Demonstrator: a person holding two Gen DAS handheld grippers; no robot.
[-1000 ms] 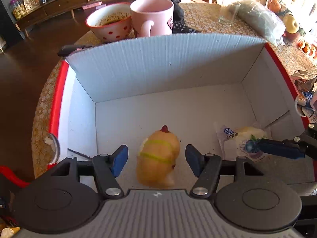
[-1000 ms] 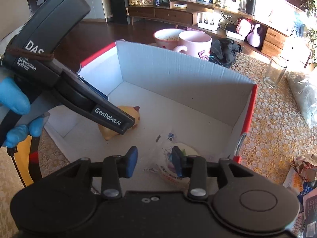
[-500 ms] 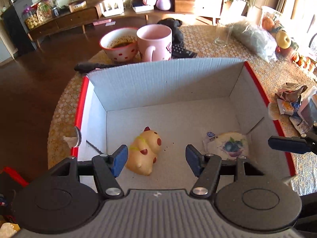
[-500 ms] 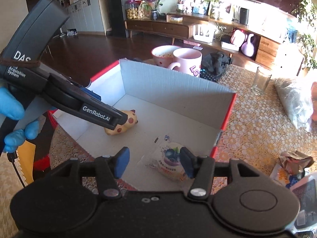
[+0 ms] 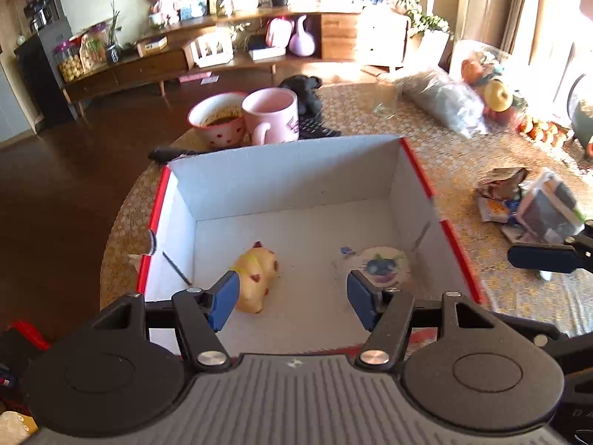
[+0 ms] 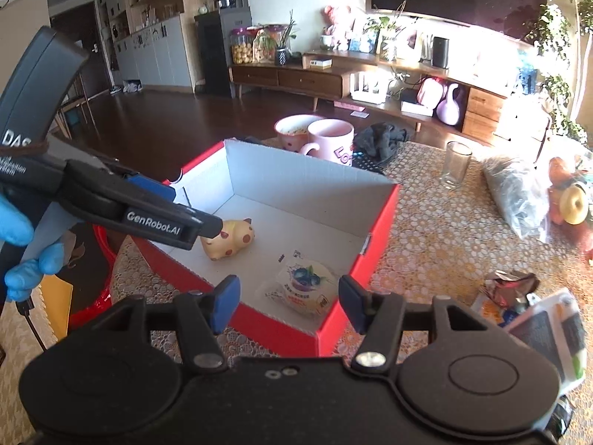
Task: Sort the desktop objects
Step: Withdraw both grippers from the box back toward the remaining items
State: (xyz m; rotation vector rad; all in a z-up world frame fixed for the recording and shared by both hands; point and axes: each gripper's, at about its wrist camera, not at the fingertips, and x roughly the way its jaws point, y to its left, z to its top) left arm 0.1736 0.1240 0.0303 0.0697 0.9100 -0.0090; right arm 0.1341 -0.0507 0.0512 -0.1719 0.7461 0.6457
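A white cardboard box with red outer sides stands on the lace-covered table. On its floor lie a yellow spotted toy pig at the left and a sealed blueberry snack packet at the right. My left gripper hovers open above the box's near edge, with nothing between its blue pads. My right gripper is open too and holds nothing; the packet lies below and beyond it. In the right wrist view the left gripper's finger reaches over the toy pig, held by a blue-gloved hand.
Behind the box stand a pink mug, a spotted bowl and a black cloth. A glass, a grey plastic bag and fruit sit at the back right. Crumpled wrappers and packets lie right of the box.
Both grippers have risen and drawn back from the box, so more of the table shows. The right jaws have widened. The toy pig and the packet stay on the box floor.
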